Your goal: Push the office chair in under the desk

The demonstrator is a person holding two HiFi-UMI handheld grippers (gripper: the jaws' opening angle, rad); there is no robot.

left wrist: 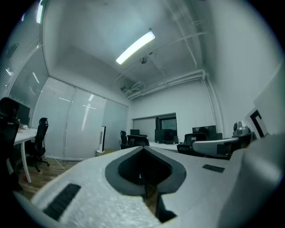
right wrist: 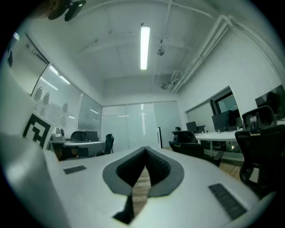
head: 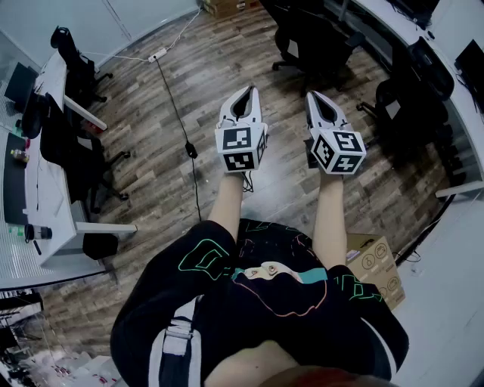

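Observation:
A black office chair (head: 311, 41) stands on the wood floor ahead of me, pulled out from the white desk (head: 393, 17) at the far right. Both grippers are held out level in front of my body, well short of the chair and touching nothing. My left gripper (head: 246, 92) is shut with nothing between its jaws; its own view shows the closed tips (left wrist: 143, 150) and dark chairs (left wrist: 133, 141) far off. Beside it, my right gripper (head: 318, 97) is shut and empty too. Past its closed tips (right wrist: 144, 152), the right gripper view shows black chairs (right wrist: 187, 148) at the white desk (right wrist: 222, 133).
More black chairs (head: 412, 106) crowd the curved desk (head: 463, 136) on the right. A second desk (head: 49, 219) with chairs (head: 79, 155) runs along the left. A power strip (head: 157, 55) and its black cable (head: 181, 128) cross the floor. A cardboard box (head: 378, 264) sits by my right side.

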